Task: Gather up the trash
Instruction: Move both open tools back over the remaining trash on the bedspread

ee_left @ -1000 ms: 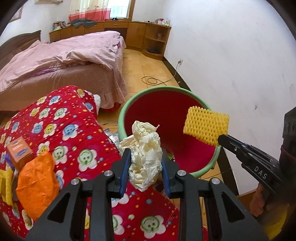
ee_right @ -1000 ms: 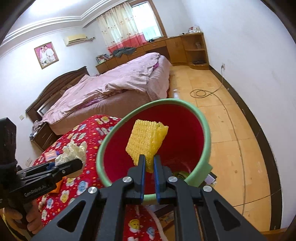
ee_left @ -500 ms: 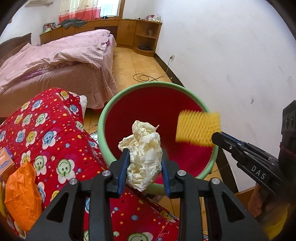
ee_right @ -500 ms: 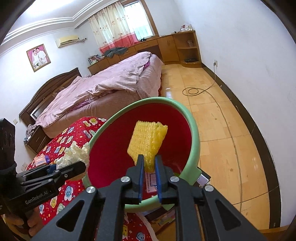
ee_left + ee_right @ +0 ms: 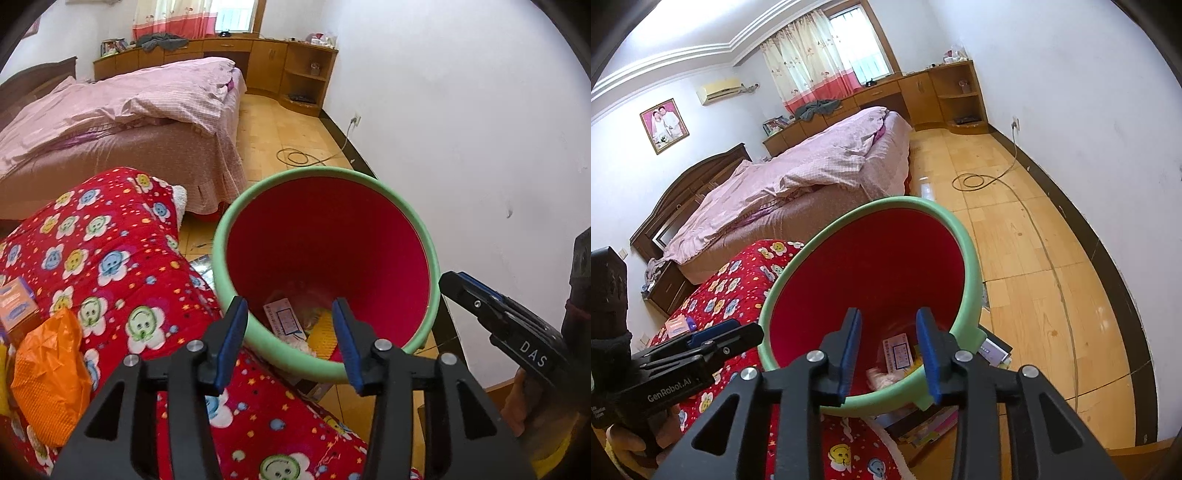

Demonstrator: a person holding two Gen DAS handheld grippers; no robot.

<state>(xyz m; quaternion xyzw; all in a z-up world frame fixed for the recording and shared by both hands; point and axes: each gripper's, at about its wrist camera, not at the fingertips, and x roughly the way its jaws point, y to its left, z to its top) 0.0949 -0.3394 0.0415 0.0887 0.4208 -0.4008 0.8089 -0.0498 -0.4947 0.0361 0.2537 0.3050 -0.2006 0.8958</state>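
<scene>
Trash now lies at the bottom of the red bin (image 5: 325, 236): your yellow foam net (image 5: 324, 332), the crumpled tissue (image 5: 882, 378) and a printed card (image 5: 282, 319) beside them. Your left gripper (image 5: 290, 334) hangs over the bin's near rim with its jaws apart and nothing between them; your right gripper (image 5: 888, 345) does the same. Left of the bin, an orange bag (image 5: 48, 376) sits on the red quilt (image 5: 122, 266)

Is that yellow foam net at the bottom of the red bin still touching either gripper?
Apart. In the left wrist view the yellow foam net lies inside the red bin, beyond the open left gripper.
</scene>
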